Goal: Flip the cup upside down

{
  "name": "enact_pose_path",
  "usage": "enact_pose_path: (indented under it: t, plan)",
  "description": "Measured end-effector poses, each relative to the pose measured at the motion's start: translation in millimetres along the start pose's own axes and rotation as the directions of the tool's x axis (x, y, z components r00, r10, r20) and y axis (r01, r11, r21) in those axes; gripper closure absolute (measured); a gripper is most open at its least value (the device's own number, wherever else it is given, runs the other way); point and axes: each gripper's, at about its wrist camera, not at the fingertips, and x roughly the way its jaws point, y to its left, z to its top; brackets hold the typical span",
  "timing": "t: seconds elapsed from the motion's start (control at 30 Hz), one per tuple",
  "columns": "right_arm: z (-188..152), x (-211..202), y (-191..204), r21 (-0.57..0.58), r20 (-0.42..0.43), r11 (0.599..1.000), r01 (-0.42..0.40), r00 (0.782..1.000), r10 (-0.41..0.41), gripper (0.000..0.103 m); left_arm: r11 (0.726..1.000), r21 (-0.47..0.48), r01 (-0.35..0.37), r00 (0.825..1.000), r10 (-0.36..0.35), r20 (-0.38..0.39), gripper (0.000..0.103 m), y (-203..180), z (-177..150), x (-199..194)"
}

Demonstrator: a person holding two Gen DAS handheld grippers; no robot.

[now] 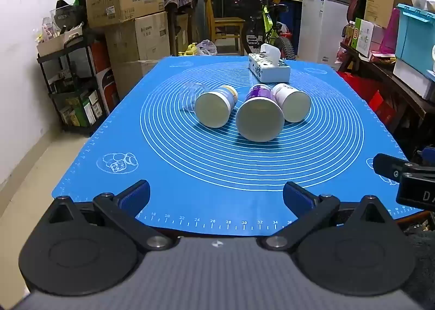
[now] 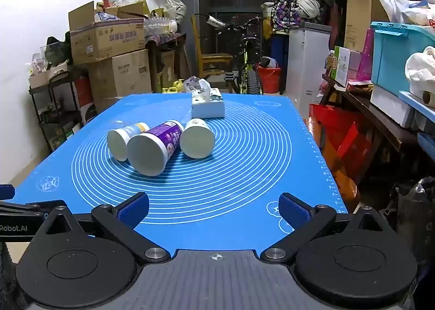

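Three paper cups lie on their sides on the blue mat point(image 1: 190, 168), open mouths toward me: a blue-and-yellow cup point(image 1: 214, 108) point(image 2: 122, 141) on the left, a purple cup point(image 1: 259, 116) point(image 2: 155, 146) in the middle, a white cup point(image 1: 292, 103) point(image 2: 197, 137) on the right. A clear plastic cup point(image 1: 194, 92) lies behind the left one. My left gripper point(image 1: 216, 195) is open and empty above the mat's near edge. My right gripper point(image 2: 214, 208) is open and empty, also well short of the cups.
A tissue box point(image 1: 269, 67) point(image 2: 208, 106) stands on the mat behind the cups. Cardboard boxes point(image 1: 125, 2) and a black shelf point(image 1: 73, 84) are at the left, a bicycle point(image 1: 261, 24) behind, cluttered shelves point(image 2: 380, 86) at the right. The right gripper's body shows at the left wrist view's right edge point(image 1: 407, 176).
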Motion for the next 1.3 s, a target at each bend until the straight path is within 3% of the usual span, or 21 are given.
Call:
enact_pose_path:
  t: [1.3]
  plan:
    - [-1.8,3.1,-3.1,0.004,-0.019,1.000,0.005,1.000,-0.005,0.002,1.000,0.015,-0.008,1.000,0.008,0.001,0.000,0.1,-1.4,4.9]
